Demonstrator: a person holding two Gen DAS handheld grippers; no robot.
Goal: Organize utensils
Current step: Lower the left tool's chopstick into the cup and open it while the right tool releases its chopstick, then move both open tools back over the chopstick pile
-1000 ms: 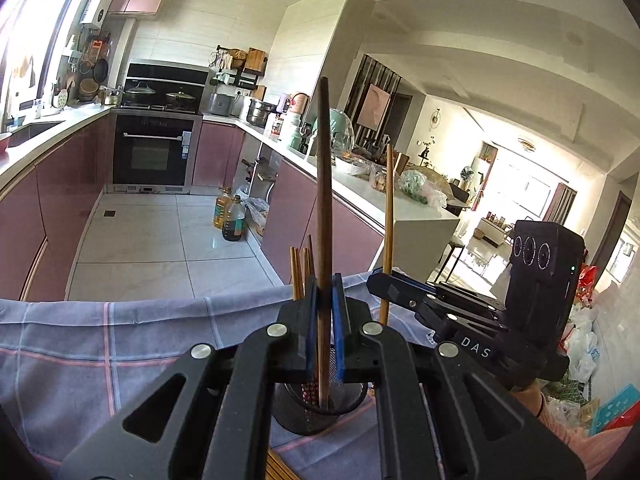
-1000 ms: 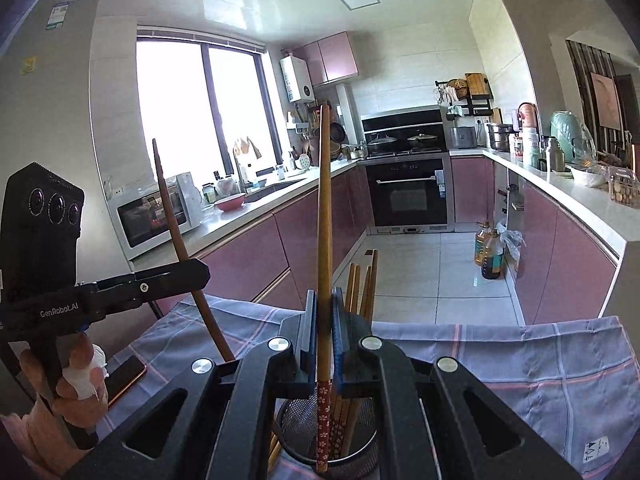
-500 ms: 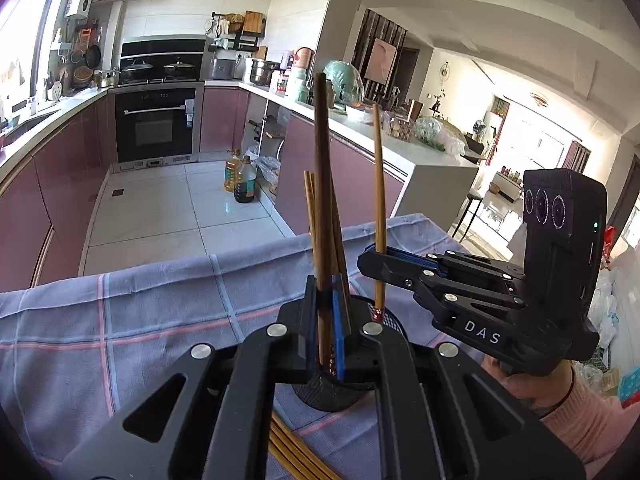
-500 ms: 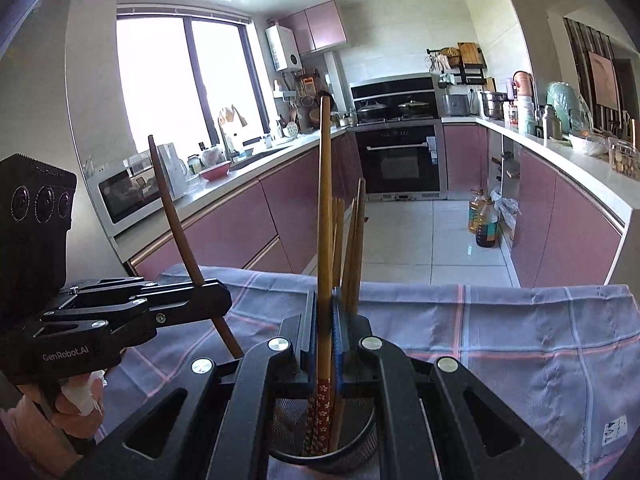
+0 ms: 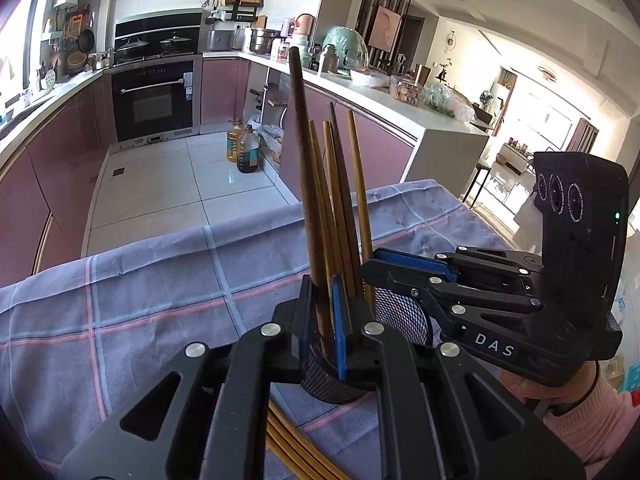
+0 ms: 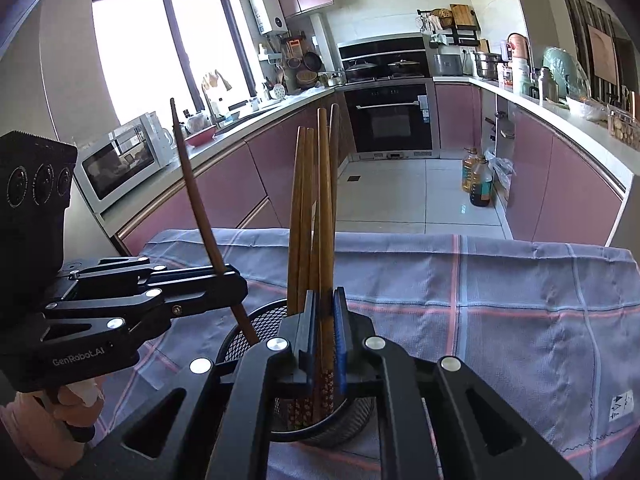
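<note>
Both your grippers hover over the mesh cup (image 5: 400,312) at lower centre. The left gripper (image 5: 320,320) has its jaws pinched on a dark chopstick (image 5: 306,184); the right gripper (image 6: 324,332) has its jaws clamped on a patterned chopstick (image 6: 325,216). Each tip sits inside the cup. Release crookedly and a stick may lever out, or the crowded grippers may tip the cup onto the table (image 6: 500,300).

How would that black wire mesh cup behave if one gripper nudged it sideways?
The black wire mesh cup looks light, so it would probably slide on the checked cloth. The tall wooden chopsticks leaning inside may make it top-heavy and apt to tip.
</note>
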